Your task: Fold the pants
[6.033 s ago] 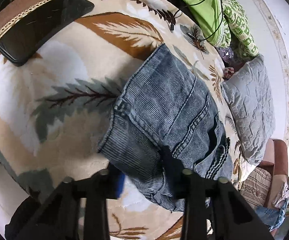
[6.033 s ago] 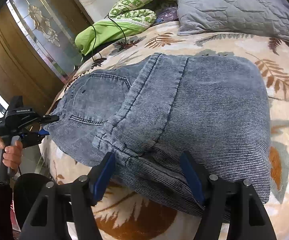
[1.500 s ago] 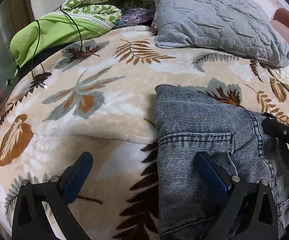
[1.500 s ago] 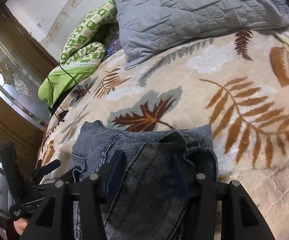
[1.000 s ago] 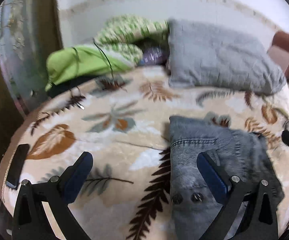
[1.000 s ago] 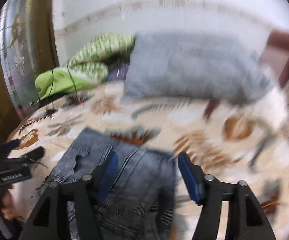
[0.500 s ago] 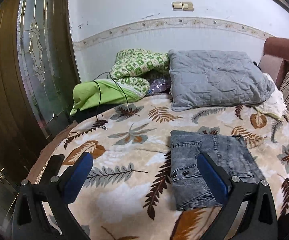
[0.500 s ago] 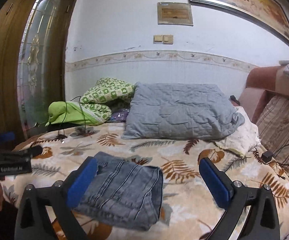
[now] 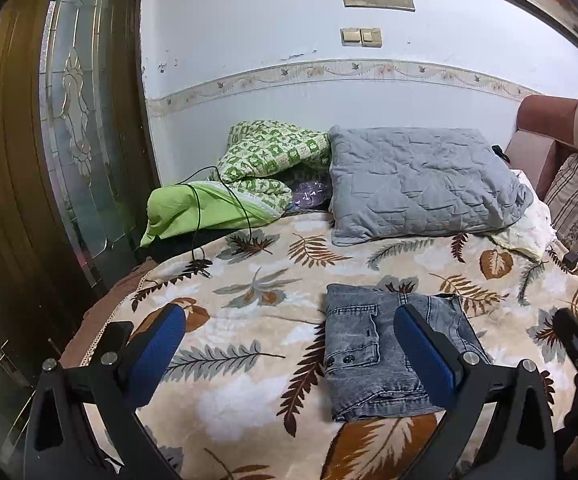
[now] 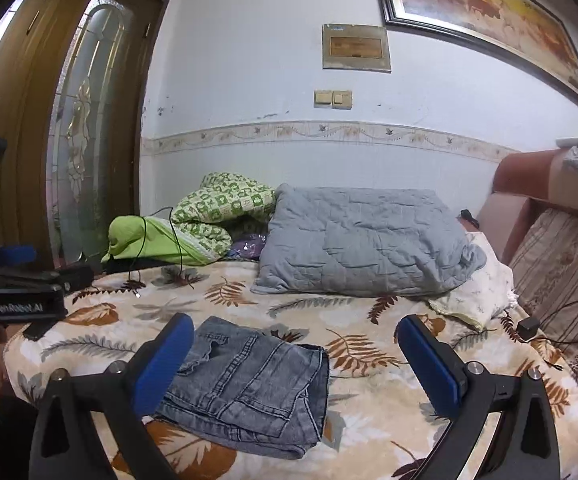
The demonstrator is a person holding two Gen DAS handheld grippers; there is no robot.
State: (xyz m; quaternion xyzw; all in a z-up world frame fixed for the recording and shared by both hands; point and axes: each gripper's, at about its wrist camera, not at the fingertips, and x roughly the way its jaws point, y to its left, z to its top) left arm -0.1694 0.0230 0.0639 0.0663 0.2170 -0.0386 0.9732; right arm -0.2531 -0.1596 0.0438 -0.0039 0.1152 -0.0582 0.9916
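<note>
The grey-blue denim pants (image 9: 373,352) lie folded into a compact rectangle on the leaf-patterned blanket (image 9: 249,300); they also show in the right wrist view (image 10: 249,384). My left gripper (image 9: 289,356) is open and empty, held back above the bed's near edge. My right gripper (image 10: 295,364) is open and empty, also pulled back from the pants. The left gripper's body (image 10: 13,300) shows at the left edge of the right wrist view, held in a hand.
A grey quilted pillow (image 9: 421,188) and a green blanket bundle (image 9: 249,176) with a black cable (image 9: 201,216) lie at the bed's far side. A wooden door with glass (image 9: 73,120) stands left. A sofa with a striped cushion (image 10: 561,280) is right.
Both grippers let go of the folded pants, opened wide and pulled back and up from the bed. The pants stay folded on the blanket.
</note>
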